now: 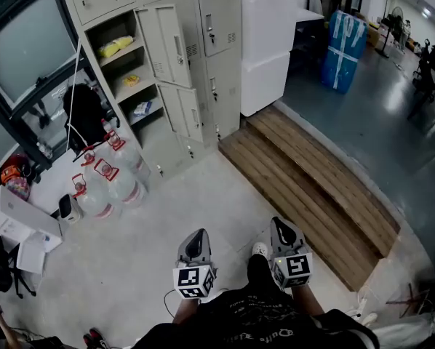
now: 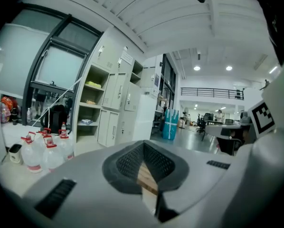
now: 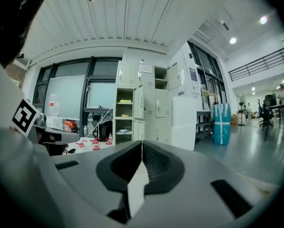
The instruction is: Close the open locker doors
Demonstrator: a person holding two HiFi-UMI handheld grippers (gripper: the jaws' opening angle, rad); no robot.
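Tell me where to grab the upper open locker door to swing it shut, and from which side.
Take the upper open door by its free vertical edge, the one away from the hinges. Come from the room side, in front of the lockers: the door is a thin flat panel standing out from the locker front, so jaws should fit across its thickness there.

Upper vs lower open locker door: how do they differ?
The upper door looks taller, the lower door shorter. Beside the upper door the open bay shows shelves with yellow items; beside the lower door it shows a blue-white packet. Shared: both are grey, stand on the right of the same open column, and are swung open.
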